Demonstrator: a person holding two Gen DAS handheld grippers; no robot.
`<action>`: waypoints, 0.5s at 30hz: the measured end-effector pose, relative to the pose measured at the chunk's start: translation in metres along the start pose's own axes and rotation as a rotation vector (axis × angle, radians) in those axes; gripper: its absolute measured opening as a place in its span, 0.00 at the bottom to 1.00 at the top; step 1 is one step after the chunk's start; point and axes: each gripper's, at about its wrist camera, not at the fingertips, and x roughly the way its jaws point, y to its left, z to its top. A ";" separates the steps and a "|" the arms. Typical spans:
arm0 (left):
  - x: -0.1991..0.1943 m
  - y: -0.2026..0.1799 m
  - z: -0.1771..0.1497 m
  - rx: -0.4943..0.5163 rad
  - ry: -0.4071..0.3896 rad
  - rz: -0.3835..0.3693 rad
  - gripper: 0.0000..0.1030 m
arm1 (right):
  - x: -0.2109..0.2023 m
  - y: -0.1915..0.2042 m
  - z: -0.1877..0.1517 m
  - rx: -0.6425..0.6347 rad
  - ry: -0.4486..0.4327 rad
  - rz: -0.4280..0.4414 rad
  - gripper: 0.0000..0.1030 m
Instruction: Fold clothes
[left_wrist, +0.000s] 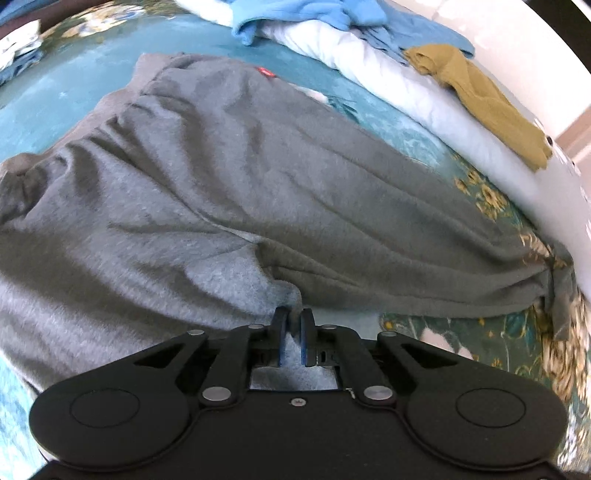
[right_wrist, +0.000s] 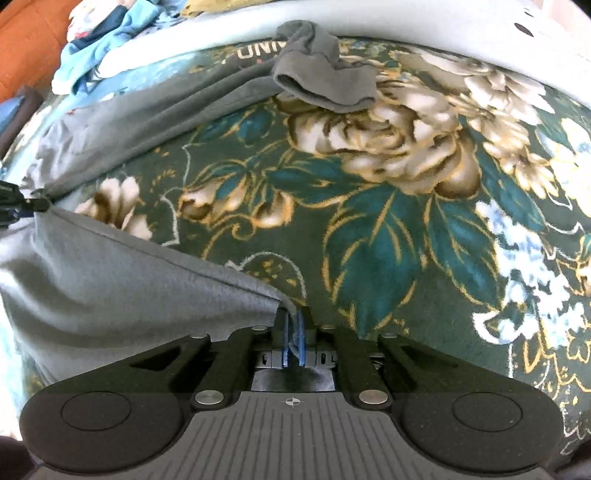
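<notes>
— What covers the bed?

— A teal blanket (right_wrist: 388, 236) with big cream roses, gold outlines and blue-green leaves; in the left wrist view its far part looks paler, plain turquoise.

— And along the far edge?

— A white quilt or pillow roll (left_wrist: 388, 74) runs the length of it, with a white wall (left_wrist: 517, 55) rising behind.

— Anything past the far left corner?

— An orange surface (right_wrist: 26, 44), in the right wrist view; I cannot tell what it is.

— The light?

— Soft daylight, bright on the white roll, dimmer on the dark floral part.
</notes>
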 end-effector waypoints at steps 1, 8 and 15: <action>-0.001 -0.001 0.000 0.010 0.008 -0.016 0.10 | -0.003 0.002 0.000 -0.004 -0.005 -0.001 0.06; -0.041 -0.026 -0.009 0.159 0.052 -0.150 0.42 | -0.060 -0.010 -0.019 0.085 -0.134 -0.067 0.35; -0.053 -0.045 -0.013 0.229 0.038 -0.174 0.46 | -0.078 -0.054 -0.079 0.399 -0.089 -0.075 0.37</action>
